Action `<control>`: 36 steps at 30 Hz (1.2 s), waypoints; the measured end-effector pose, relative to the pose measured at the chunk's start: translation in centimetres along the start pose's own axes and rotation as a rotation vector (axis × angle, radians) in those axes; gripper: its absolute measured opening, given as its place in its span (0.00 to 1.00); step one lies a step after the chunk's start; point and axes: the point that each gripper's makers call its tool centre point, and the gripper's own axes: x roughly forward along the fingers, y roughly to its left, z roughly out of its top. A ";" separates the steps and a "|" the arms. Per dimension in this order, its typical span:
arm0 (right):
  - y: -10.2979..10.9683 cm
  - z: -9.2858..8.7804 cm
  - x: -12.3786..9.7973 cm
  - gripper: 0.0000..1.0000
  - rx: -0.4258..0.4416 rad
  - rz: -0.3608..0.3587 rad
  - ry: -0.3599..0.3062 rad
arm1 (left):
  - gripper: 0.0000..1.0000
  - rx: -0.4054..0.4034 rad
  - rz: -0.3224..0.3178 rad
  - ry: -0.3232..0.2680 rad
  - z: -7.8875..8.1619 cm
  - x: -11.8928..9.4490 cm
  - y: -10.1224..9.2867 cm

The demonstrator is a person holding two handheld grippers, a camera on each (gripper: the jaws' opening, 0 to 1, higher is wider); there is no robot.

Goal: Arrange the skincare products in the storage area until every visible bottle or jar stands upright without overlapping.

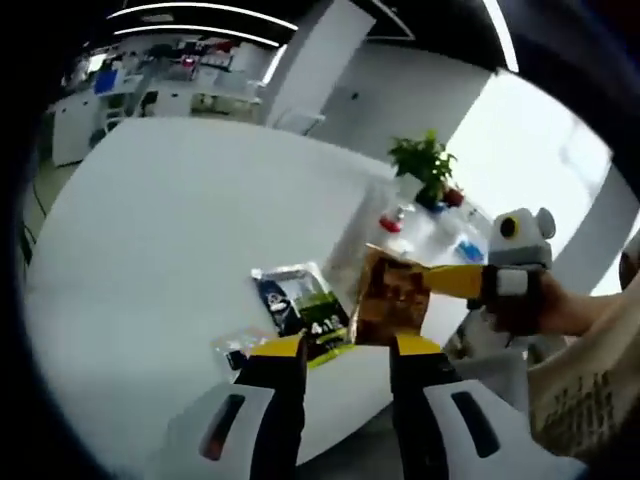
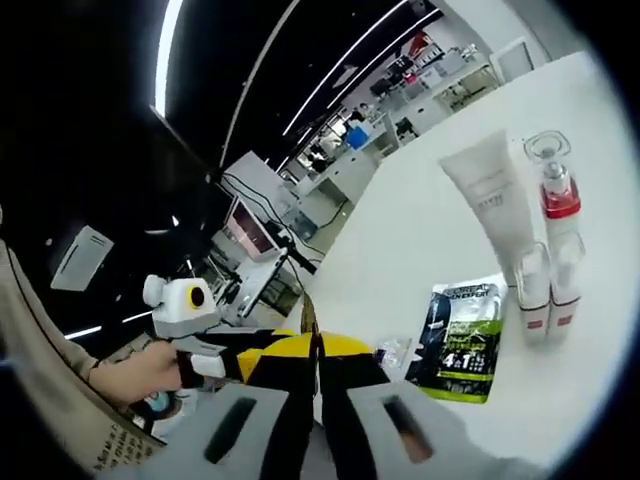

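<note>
A: Between the jaws of the right gripper [image 2: 312,352], what is held?
B: A thin brown packet [image 1: 392,295] is clamped there.
A: And the left gripper [image 1: 347,350]?
B: Its jaws are held apart, just short of the packet. Ahead and right of the right gripper, a green sachet [image 2: 465,330], a white tube [image 2: 490,185] and a red-banded bottle [image 2: 555,185] are seen on the desk [image 1: 170,230].

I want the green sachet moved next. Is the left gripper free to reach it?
Probably yes. The left gripper is open with nothing between its jaws, and the green sachet lies flat on the white table just beyond its fingertips, uncovered. The brown packet in the right gripper hangs beside it.
</note>
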 end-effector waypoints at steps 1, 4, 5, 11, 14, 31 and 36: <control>0.0 0.0 0.1 0.01 0.004 0.004 0.001 | 0.27 -0.006 -0.004 -0.001 0.0 0.0 0.0; -0.1 0.1 0.5 0.01 0.015 0.012 0.002 | 0.20 -0.045 -0.040 -0.015 0.2 0.3 -0.2; -0.1 0.2 0.6 0.01 0.018 0.013 0.003 | 0.18 -0.049 -0.044 -0.017 0.2 0.3 -0.2; -0.5 -0.1 1.5 0.01 0.018 0.016 0.030 | 0.06 -0.076 -0.048 -0.033 0.5 0.6 0.5; -0.8 -0.2 1.9 0.01 0.019 0.014 0.045 | 0.04 -0.088 -0.042 -0.035 0.4 0.7 1.0; -4.3 -2.2 6.1 0.01 -0.410 -0.138 0.282 | 0.00 -0.348 -0.002 0.001 -1.8 1.5 3.8; -5.9 -2.5 7.1 0.02 -0.441 -0.183 0.307 | 0.00 -0.365 -0.002 0.010 -1.9 2.2 4.3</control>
